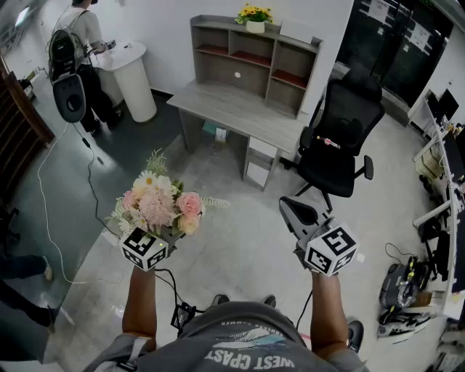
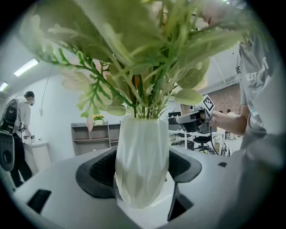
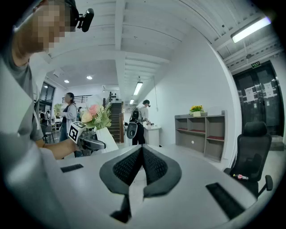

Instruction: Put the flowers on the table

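**Vase of flowers clamped in the left tongs, well short of the desk**

The left gripper has its jaws spread wide and closed on a white faceted vase. The vase stands upright between the dark ribbed pads. The left pad meets its side; the right pad seems to as well, though the vase's bulge hides that contact. A bouquet of pink, cream and white flowers with green leaves rises from the vase and covers the jaws in the head view.

Far ahead and to the left of this gripper, a person with a backpack stands at a white round pedestal.

A grey wooden desk with a shelf hutch lies ahead, between the lines of the two grippers and well apart from both. A small white pot of yellow flowers sits on top of the hutch.

The right gripper holds nothing, its jaws pressed together at the tips. A black mesh office chair stands ahead of it, beside the desk.
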Demonstrator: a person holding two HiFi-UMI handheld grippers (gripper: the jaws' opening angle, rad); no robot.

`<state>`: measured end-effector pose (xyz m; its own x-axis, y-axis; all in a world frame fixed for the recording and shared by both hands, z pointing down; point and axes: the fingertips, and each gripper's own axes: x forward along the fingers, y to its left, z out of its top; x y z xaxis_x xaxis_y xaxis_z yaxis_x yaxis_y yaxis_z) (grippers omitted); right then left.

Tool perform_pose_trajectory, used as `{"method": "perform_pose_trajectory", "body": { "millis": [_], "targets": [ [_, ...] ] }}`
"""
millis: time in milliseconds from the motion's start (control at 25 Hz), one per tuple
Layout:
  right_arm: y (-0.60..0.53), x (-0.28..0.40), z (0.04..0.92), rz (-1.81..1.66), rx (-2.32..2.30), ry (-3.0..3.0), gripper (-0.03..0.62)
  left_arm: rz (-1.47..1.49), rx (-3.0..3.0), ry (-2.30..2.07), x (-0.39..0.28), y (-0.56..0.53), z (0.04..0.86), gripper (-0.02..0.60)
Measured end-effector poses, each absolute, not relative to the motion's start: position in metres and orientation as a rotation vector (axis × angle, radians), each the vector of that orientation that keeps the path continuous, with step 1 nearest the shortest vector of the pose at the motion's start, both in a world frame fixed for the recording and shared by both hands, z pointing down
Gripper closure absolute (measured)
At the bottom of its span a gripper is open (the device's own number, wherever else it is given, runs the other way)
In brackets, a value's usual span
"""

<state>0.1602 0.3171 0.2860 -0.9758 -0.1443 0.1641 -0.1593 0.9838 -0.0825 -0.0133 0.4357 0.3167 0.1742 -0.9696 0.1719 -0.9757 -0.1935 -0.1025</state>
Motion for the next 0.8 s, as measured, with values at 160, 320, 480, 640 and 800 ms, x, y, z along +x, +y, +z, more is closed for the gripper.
{"method": "perform_pose_trajectory", "body": {
  "millis": [160,320,480,640,800],
  "targets": [
    [0.314,0.155,0.288,0.136,0.221,-2.976,0.568,0.313,2.386,-1.981,-0.017,0.433,0.318,0.233],
    [0.316,0.150,0.290,0.132,0.226,-2.973,0.568,0.315,2.386,-1.988,-0.024,0.434,0.320,0.233],
    [0.316,0.149,0.291,0.123,0.227,-2.973,0.568,0.312,2.394,-1.987,-0.025,0.434,0.320,0.233],
    [0.315,0.155,0.289,0.118,0.232,-2.981,0.568,0.311,2.403,-1.983,-0.018,0.431,0.320,0.233],
    [0.317,0.156,0.288,0.136,0.239,-2.996,0.568,0.300,2.400,-1.982,-0.018,0.433,0.320,0.233]
  ]
}}
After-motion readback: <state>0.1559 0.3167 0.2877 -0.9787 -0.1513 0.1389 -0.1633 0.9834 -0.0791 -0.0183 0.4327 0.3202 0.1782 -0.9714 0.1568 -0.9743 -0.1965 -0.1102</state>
